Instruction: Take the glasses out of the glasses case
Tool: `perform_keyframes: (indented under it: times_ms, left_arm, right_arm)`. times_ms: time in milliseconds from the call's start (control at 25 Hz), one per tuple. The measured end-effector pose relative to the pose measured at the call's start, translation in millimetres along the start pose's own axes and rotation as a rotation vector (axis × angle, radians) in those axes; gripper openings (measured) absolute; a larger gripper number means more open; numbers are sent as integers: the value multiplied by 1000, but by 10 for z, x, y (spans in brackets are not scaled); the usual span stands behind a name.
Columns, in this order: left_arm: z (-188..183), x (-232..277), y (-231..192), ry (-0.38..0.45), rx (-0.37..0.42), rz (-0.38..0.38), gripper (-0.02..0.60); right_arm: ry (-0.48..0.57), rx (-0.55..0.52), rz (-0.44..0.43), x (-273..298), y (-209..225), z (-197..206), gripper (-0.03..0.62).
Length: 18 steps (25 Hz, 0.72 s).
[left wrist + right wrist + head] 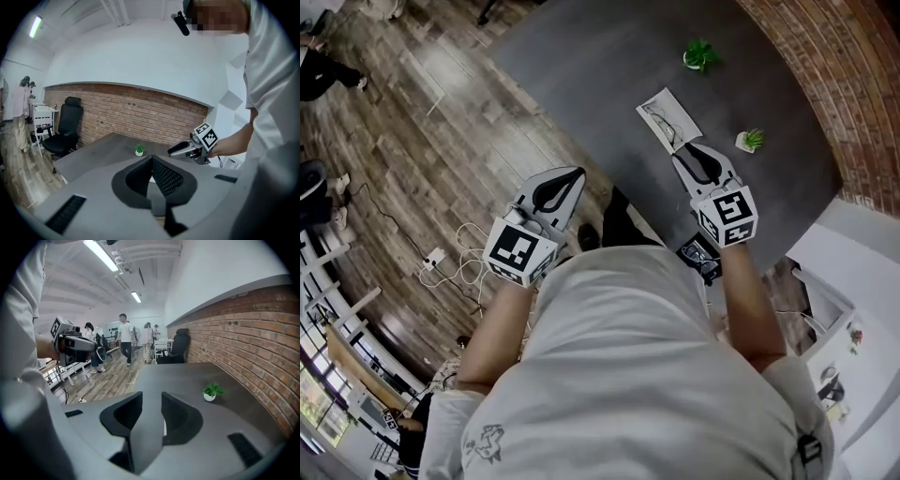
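On the dark grey table (609, 56) lies a flat white glasses case (668, 117) with thin dark-framed glasses (661, 120) on top of it. My right gripper (682, 147) hovers just short of the case's near end; its jaws stand apart with nothing between them (149, 397). A white sliver of the case shows low between them. My left gripper (577, 172) is off the table's left edge, above the wooden floor, its tips meeting and holding nothing (151, 158). Each gripper shows in the other's view: the right gripper (187, 149) and the left gripper (77, 345).
Two small potted plants stand on the table, one far (701, 54), one to the right of the case (751, 141). A brick wall (844, 66) runs behind the table. A black office chair (65, 129) stands at the far end. White cables (459, 267) lie on the floor; people walk in the background.
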State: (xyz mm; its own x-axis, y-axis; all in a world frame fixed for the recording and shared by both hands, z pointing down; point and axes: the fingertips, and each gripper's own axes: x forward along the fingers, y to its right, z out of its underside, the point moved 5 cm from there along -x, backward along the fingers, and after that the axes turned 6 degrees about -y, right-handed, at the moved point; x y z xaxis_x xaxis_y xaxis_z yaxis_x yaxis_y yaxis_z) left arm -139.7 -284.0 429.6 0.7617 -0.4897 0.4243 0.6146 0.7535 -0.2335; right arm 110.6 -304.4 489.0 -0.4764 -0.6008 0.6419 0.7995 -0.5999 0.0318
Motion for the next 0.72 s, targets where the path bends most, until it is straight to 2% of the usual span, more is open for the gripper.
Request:
perform_keyframes:
  times_ms: [440, 720]
  left_arm:
    - [122, 519, -134, -101, -20, 38, 11]
    - [216, 833, -198, -149, -30, 61, 11]
  right_arm:
    - [-187, -45, -56, 674, 331, 381, 127]
    - [-279, -42, -53, 1028, 528, 569, 100]
